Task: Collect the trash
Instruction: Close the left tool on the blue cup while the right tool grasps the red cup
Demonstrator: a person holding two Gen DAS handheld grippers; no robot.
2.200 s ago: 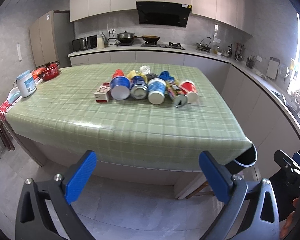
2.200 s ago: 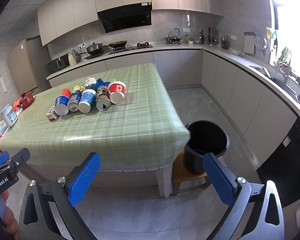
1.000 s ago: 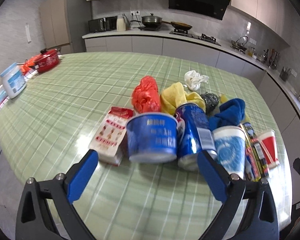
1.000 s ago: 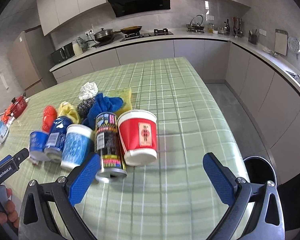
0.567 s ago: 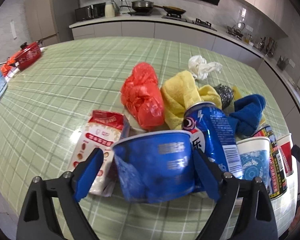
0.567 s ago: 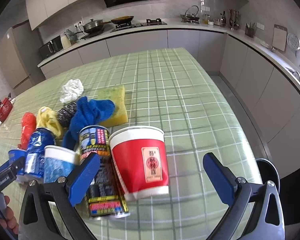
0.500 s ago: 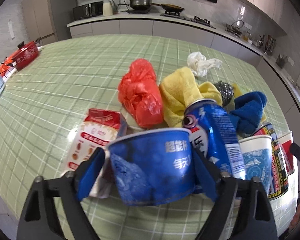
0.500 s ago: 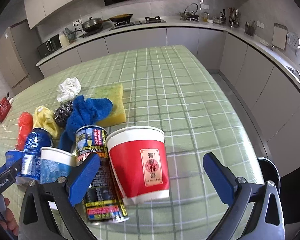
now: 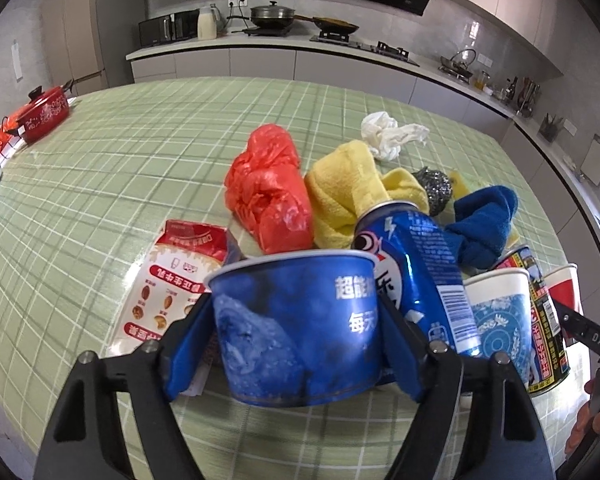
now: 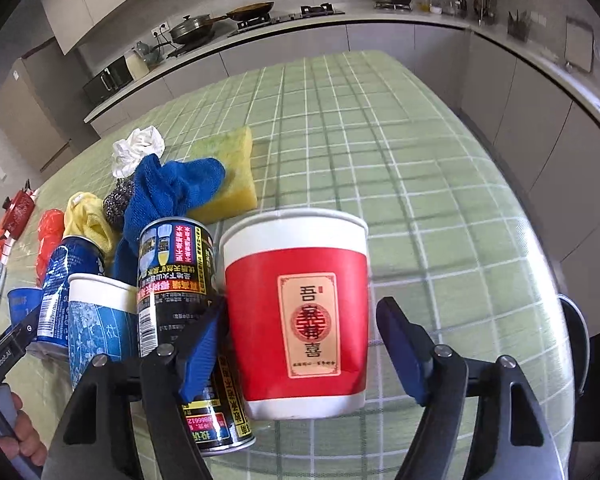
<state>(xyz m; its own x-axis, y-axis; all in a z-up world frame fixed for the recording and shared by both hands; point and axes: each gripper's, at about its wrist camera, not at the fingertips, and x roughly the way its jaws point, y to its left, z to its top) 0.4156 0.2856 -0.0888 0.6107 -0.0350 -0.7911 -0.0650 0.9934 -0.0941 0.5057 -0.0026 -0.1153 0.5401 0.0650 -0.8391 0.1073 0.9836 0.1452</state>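
My left gripper (image 9: 296,344) is shut on a blue paper cup (image 9: 300,320) lying on its side; both blue pads press its walls. Beside it lie a snack packet (image 9: 172,280), a blue can (image 9: 416,264), a blue-patterned white cup (image 9: 496,316) and a black can (image 9: 544,328). My right gripper (image 10: 300,344) straddles a red paper cup (image 10: 300,312) lying on its side; the left pad touches it, the right pad stands slightly off. The black can (image 10: 180,300) lies left of it.
Behind the cups lie a red plastic bag (image 9: 268,192), yellow cloth (image 9: 348,192), white tissue (image 9: 388,136), steel scrubber (image 9: 434,188), blue cloth (image 10: 172,192) and yellow sponge (image 10: 228,172). A black bin (image 10: 576,328) stands beyond the table's right edge. A red pot (image 9: 44,114) sits far left.
Both grippers moved in over the table and down to the cups. The left jaws closed on the blue cup. The right jaws narrowed around the red cup.
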